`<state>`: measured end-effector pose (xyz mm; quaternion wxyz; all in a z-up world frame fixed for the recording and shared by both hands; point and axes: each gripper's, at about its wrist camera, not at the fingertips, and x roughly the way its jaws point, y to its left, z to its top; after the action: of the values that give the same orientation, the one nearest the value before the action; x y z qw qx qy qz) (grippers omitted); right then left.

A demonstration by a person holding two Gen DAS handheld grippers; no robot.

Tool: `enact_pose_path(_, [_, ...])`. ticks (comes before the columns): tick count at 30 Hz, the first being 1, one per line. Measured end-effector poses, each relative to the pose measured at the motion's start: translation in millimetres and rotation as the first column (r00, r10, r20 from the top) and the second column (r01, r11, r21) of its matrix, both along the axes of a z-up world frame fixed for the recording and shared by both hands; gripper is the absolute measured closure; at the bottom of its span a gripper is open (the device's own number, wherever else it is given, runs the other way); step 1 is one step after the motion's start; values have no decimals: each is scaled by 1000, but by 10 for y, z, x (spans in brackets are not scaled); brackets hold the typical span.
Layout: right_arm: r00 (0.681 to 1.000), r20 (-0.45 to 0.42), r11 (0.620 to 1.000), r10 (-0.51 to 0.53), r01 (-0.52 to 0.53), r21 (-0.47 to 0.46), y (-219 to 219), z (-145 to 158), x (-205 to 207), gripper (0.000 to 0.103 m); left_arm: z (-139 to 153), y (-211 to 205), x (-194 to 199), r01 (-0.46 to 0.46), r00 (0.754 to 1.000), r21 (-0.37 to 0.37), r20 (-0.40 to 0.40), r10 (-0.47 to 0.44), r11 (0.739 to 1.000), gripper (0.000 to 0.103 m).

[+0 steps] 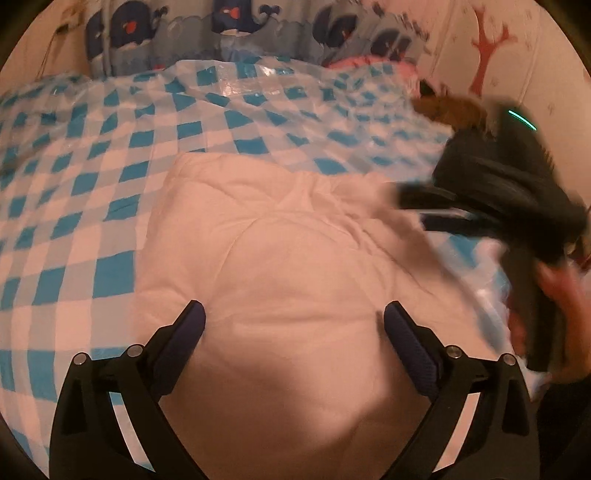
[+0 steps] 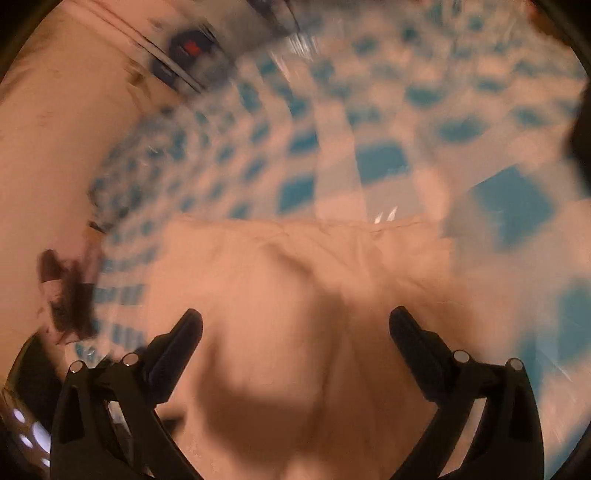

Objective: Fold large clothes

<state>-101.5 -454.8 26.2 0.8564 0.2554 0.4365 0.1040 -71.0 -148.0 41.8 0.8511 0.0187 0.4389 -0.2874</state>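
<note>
A blue-and-white checked cover (image 1: 92, 177) with a glossy plastic sheen spreads across the bed, catching bright glare near its far edge. Behind the bed hangs a curtain (image 1: 236, 33) printed with navy whales and grey-blue waves. To the right of the curtain, a pale wall (image 1: 535, 55) bears a red, tree-shaped marking (image 1: 487, 48). A brown, furry object (image 1: 443, 107), too blurred to identify, sits at the cover's right edge below that marking. Warm, dim light tints the room; the right wrist view is heavily motion-blurred.
</note>
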Motion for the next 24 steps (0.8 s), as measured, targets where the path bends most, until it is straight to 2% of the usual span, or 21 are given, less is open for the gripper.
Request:
enact_pose_path(1, [999,31,1000,9,-9,-28,28,137,-210,6,106,169,-9,-30,1000,-72,-12,29,997,10])
enact_pose_path(3, [998,40,995,49,-45,-94,162,274,-557,6,212,340,-28,-68,998,-121,-13,66,990,10])
enact_pose_path(5, [994,-25,972,107,-109,-209,380,161,-796,7,263,432,-71,-93,995,-138,16,96,986,10])
enact_pose_path(6, [991,-63,960,116,-128,-250,457,43,-831,7,239,428,-78,-91,996,-137,5,93,986,10])
enact_pose_path(8, [980,-153,941,129,-170,-294,593,-367,-860,6,73,310,-98,-50,997,-109,-63,44,993,10])
enact_pose_path(9, [977,-163,945,135,-177,-277,607,-564,-870,6,-47,162,-178,-9,999,-26,-41,8,1000,10])
enact_pose_path(11, [981,-142,953,134,-167,-252,533,-743,-920,6,-294,-96,-358,17,996,153,79,-30,988,10])
enact_pose_path(13, [983,-132,951,126,-157,-264,524,-761,-945,6,-347,-77,-306,7,999,132,38,-12,991,9])
enact_pose_path(16, [981,-151,960,119,-152,-236,442,-641,-959,6,-210,-1,-210,44,999,104,-14,-43,994,9])
enact_pose_path(17, [984,-148,962,104,-137,-237,407,-544,-1002,6,-98,70,-245,36,999,89,-5,-35,995,9])
enact_pose_path(18, [991,-101,956,82,-107,-272,394,-343,-1126,6,21,164,-311,14,1000,61,19,-15,998,9])
enact_pose_path(20, [995,-15,956,97,-97,-277,417,-109,-1355,6,160,305,-489,7,996,3,87,-8,1000,9])
enact_pose_path(21, [994,6,955,107,-101,-281,437,-50,-1454,6,148,311,-564,19,995,6,102,-19,1000,9])
enact_pose_path(22, [994,-11,947,113,-111,-300,468,-91,-1463,6,39,269,-607,45,995,29,85,-47,999,9])
enact_pose_path(23, [989,-64,931,130,-144,-335,524,-235,-1426,7,-106,205,-610,70,995,63,60,-74,996,9])
enact_pose_path(24, [977,-150,918,148,-193,-347,561,-514,-1341,6,-277,107,-655,90,992,129,71,-100,988,9])
